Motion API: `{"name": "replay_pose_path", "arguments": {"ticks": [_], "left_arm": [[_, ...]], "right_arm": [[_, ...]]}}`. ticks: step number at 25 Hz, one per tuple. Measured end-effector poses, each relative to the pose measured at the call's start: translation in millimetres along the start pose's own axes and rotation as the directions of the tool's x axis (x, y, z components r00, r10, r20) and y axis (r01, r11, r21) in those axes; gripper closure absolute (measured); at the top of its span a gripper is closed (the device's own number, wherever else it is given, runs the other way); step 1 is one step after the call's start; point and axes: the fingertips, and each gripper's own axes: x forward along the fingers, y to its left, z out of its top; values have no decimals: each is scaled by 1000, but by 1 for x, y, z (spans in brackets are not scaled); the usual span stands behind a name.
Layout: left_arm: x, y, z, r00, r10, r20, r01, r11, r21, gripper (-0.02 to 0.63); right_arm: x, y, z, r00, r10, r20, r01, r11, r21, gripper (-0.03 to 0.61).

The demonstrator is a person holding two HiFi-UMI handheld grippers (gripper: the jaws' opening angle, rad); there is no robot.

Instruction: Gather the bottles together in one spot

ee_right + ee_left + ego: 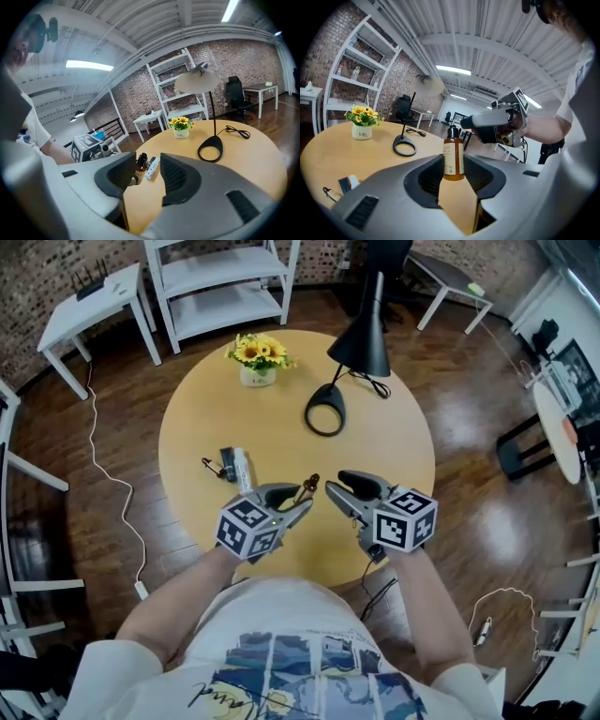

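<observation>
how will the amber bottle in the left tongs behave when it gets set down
The amber bottle looks tall and narrow on a small base, so it may tip if set down crooked. Its smooth sides could slip in the left tongs, which seem to grip it low. It looks rigid, so probably won't squash.

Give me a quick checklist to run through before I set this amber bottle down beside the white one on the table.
1. Grip on the amber bottle: ok, the left gripper has its jaws closed on the bottle's lower body.
2. Right gripper free: ok, jaws apart, nothing between them.
3. White bottle located: ok, lying on its side on the table.
4. Landing spot: ok, there is bare wood on the white bottle's right in the head view; a small dark item lies on its left.
5. Lamp base and flower pot out of the way: ok, both farther back.
6. Amber bottle's cap tight: cannot tell.
</observation>
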Motion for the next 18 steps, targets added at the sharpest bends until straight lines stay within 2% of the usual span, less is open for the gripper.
{"name": "replay_pose_path", "arguments": {"ticks": [7,13,18], "left_arm": [[21,-13,15,999,26,37,-27,998,48,476],[33,-22,13,999,28,40,-31,997,71,476],[39,-22,9,999,33,30,-35,997,71,476]], "right_arm": [[14,-4,0,1000,4,4,-4,1000,31,405],[12,-8,-5,1000,26,12,-27,997,75,489],[12,-10,-6,999,34,27,-36,995,93,509]]}}
